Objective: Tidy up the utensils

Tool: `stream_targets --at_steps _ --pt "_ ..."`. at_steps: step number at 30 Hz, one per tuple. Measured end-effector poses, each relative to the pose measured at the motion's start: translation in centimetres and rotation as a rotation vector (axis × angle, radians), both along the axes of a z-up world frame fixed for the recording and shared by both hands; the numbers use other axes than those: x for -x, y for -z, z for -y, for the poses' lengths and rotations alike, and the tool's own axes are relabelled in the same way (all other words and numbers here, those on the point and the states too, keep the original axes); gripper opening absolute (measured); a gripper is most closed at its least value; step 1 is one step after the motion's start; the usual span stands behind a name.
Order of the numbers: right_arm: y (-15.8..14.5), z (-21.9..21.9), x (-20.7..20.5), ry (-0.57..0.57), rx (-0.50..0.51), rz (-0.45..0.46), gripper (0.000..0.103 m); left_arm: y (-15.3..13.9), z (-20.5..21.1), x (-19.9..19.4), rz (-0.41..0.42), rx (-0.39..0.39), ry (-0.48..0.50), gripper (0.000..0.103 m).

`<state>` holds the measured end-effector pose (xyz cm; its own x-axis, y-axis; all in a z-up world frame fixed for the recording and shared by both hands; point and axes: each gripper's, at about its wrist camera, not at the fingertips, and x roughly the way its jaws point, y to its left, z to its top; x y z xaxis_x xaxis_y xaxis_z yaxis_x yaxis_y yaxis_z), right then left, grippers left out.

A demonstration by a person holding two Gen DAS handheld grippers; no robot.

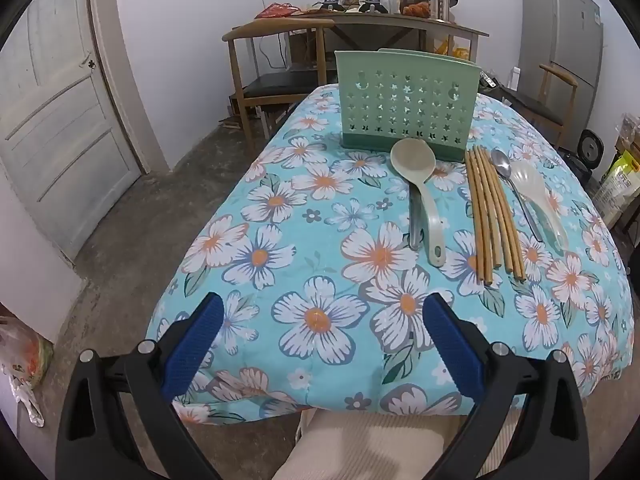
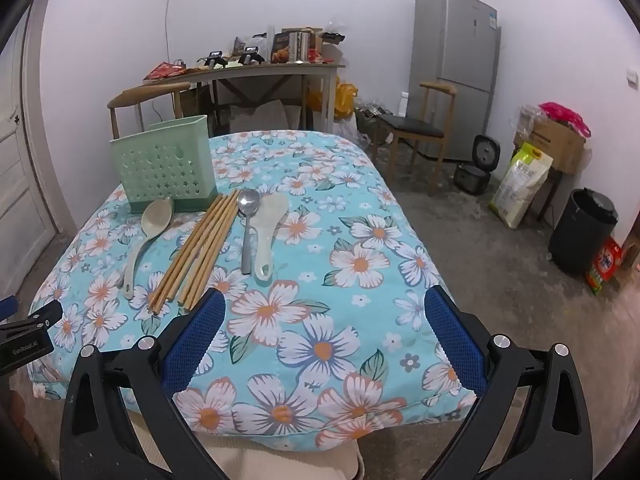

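While both of my grippers hang over the near edge of the surface [image 1: 224, 236], their jaws stand wide with nothing between them: my left gripper [image 1: 322, 322] and my right gripper [image 2: 324, 316]. The green holder [image 1: 406, 104] stands upright toward the far edge on the floral cloth. In front of it the utensils lie in a row, long axes running from the holder toward the near edge. A pale green ladle [image 1: 416, 176] has its bowl touching the holder's base, handle toward me, with a grey handle [image 1: 415, 220] just beside it. Next come the wooden chopsticks [image 1: 490, 216], bundled roughly parallel. A metal spoon [image 2: 248, 216] lies beyond them, bowl toward the holder, and a translucent rice paddle [image 2: 269, 232] lies right beside it.
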<state>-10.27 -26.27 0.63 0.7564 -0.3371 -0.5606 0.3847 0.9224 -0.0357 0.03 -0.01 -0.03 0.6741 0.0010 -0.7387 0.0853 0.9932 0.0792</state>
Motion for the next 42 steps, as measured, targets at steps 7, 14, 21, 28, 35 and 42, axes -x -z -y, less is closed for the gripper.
stream_targets --at_steps 7,14,21,28,35,42 --pt "-0.07 -0.07 -0.06 -0.001 0.001 -0.001 0.095 0.03 0.02 -0.01 -0.003 0.005 0.003 0.097" --pt "-0.16 -0.16 -0.06 -0.002 0.001 0.004 0.095 0.25 0.43 0.28 -0.006 0.001 0.008 0.097" --pt "-0.15 -0.12 0.01 0.0 0.005 0.007 0.095 0.2 0.37 0.08 -0.011 0.003 0.007 0.097" --pt "-0.44 -0.6 -0.19 0.0 0.008 0.011 0.095 0.24 0.38 0.11 -0.009 0.004 0.008 0.097" --pt "-0.77 -0.68 -0.18 -0.003 0.009 0.012 0.095 -0.11 0.26 0.06 -0.006 0.004 0.01 0.097" --pt "-0.72 -0.82 -0.33 -0.003 0.011 0.011 0.095 -0.1 0.23 0.05 -0.006 0.006 0.009 0.097"
